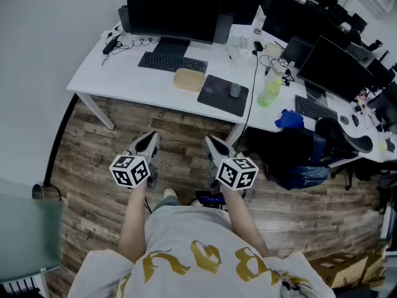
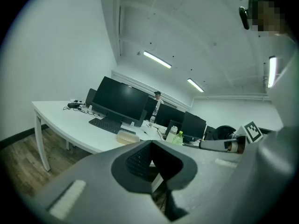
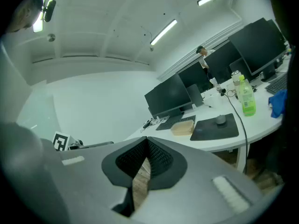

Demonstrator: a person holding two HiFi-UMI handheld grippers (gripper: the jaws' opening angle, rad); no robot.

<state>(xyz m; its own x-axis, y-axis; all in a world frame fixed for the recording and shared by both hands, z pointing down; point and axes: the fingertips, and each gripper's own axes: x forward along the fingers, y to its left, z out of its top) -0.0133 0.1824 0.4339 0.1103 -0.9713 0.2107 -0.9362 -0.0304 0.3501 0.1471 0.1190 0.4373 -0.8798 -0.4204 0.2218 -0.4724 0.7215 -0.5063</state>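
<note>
Low over the floor (image 1: 93, 160), the left hand-held gripper (image 1: 149, 140) and right hand-held gripper (image 1: 214, 144) each have jaws closed on nothing, pointing ahead at the table (image 1: 136, 85). Near its front edge lies a tan box (image 1: 189, 79), long axis along that edge, mouse pad (image 1: 217, 99) just beside, keyboard (image 1: 172, 62) behind

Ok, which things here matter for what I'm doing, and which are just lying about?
In play: left hand-held gripper and right hand-held gripper, both shut, empty; nearest, tan box, mouse pad.
Lying about: monitor, keyboard, green bottle, blue cloth.
</note>
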